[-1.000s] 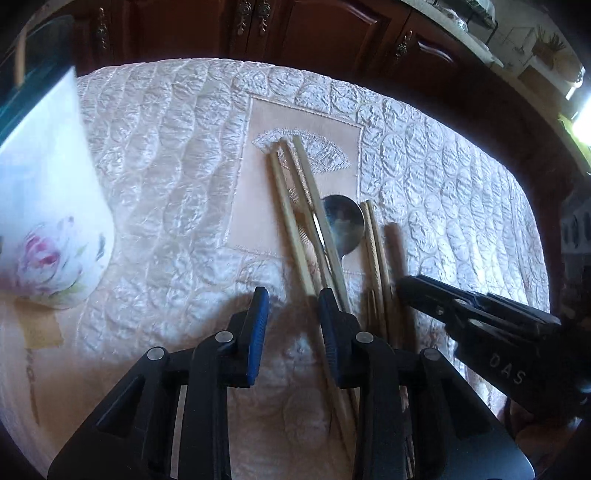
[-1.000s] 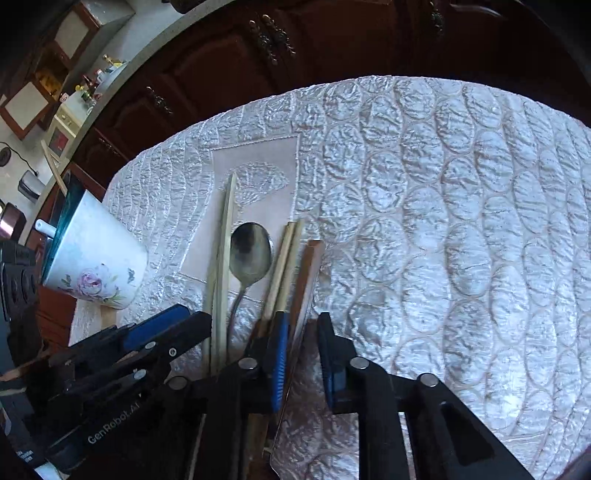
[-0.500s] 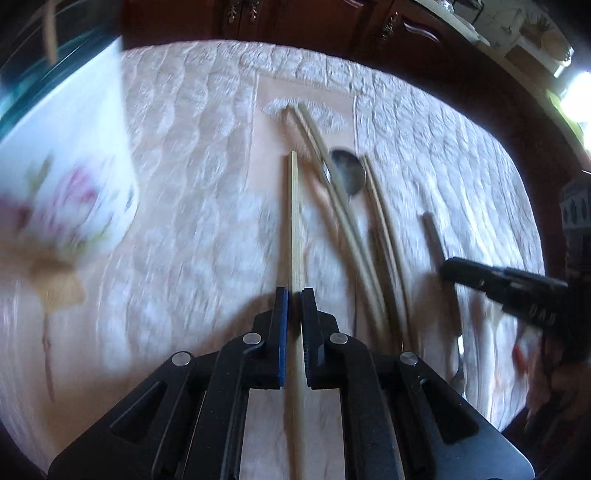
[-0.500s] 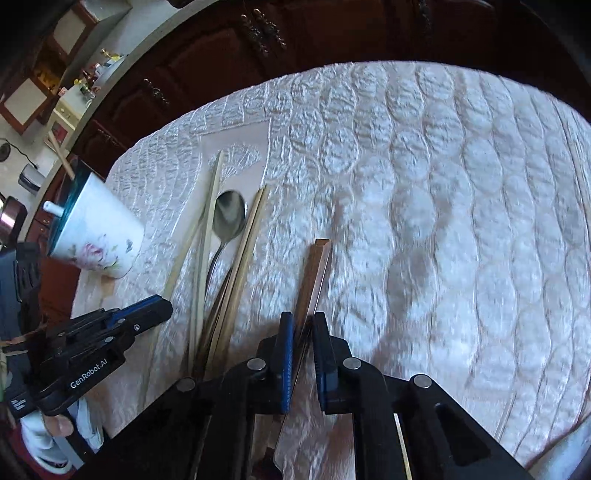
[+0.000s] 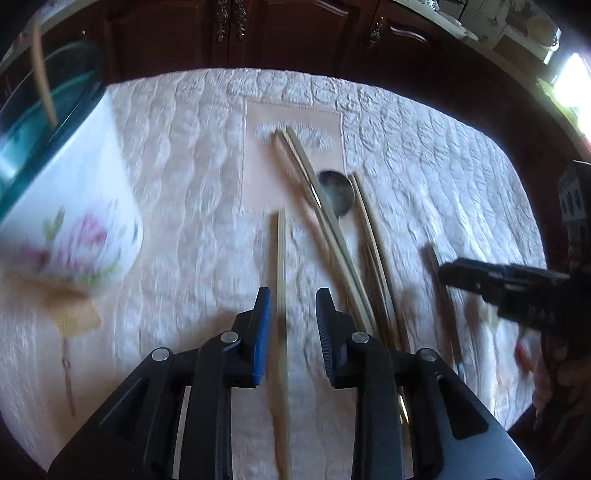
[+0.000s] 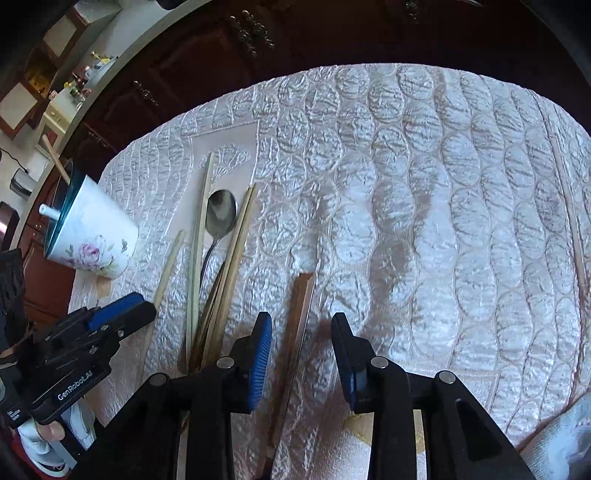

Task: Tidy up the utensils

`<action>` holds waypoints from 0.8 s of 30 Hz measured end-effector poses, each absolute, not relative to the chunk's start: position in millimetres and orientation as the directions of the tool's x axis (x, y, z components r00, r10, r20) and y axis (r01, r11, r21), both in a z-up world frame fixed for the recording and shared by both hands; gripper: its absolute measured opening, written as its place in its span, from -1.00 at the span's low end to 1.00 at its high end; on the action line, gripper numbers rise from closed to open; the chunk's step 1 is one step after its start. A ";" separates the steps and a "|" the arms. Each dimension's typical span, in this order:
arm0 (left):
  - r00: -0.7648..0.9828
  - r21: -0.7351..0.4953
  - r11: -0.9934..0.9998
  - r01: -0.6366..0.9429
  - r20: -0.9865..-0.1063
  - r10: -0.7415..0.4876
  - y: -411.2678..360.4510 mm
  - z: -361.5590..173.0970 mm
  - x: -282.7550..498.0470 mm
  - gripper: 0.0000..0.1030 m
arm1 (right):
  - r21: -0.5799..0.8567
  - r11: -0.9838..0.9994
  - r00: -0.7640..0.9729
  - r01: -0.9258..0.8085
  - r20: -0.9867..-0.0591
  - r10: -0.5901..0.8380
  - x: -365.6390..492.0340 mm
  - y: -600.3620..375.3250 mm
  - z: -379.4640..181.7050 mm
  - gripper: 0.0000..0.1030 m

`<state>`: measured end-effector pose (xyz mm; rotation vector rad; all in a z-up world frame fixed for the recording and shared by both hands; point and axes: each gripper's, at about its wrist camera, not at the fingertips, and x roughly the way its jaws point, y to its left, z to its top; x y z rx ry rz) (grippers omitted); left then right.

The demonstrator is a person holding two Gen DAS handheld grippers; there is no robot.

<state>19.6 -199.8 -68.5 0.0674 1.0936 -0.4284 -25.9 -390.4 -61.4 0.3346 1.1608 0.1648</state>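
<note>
A single pale chopstick lies on the quilted tablecloth, pulled out to the left of the main bundle, with its near end running between the fingers of the left gripper. Half a second ago those blue pads were pinched on it; now the jaws are opening and the stick sits free in the gap, close to the left pad but not squeezed. To its right the rest of the utensils stay where they were: two long chopsticks crossing toward a metal spoon, and another pair just right of the spoon.

Farther right, a brown flat utensil, which may be a knife handle, lies apart from the bundle. It too was clamped half a second ago; the right gripper is now opening around it, the piece lying on the cloth between the spread pads.

So both tools have dragged one item sideways out of the heap and are letting go. My reading is that the pile is being separated into singles so each can be picked cleanly.

At the far left stands the floral cup with a teal rim, already holding a stick, the likely destination. Dark wooden cabinets lie beyond the table.
</note>
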 end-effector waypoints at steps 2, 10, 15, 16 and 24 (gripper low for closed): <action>0.398 -0.127 0.922 0.365 -0.874 -0.278 -205.0 -70.4 28.7 -0.54 | 0.335 0.942 0.387 0.033 -0.873 0.297 -19.2 -387.0 -62.4 -0.39; 0.388 -0.060 0.928 0.368 -0.897 -0.212 -219.9 -86.8 54.7 -0.54 | 0.301 0.953 0.374 0.024 -0.887 0.271 -0.6 -375.3 -76.9 -0.76; 0.367 -0.111 0.912 0.395 -0.891 -0.268 -218.9 -85.3 56.5 -0.91 | 0.339 0.941 0.384 0.001 -0.869 0.313 5.7 -365.8 -71.5 -0.78; 0.366 -0.133 0.908 0.397 -0.885 -0.289 -216.4 -81.5 56.2 -0.91 | 0.347 0.938 0.392 -0.005 -0.862 0.321 5.0 -366.9 -66.7 -0.79; 0.434 -0.178 0.895 0.408 -0.825 -0.362 -186.6 -29.6 39.0 -0.92 | 0.357 0.930 0.478 -0.088 -0.804 0.354 -16.8 -360.8 -14.5 -0.81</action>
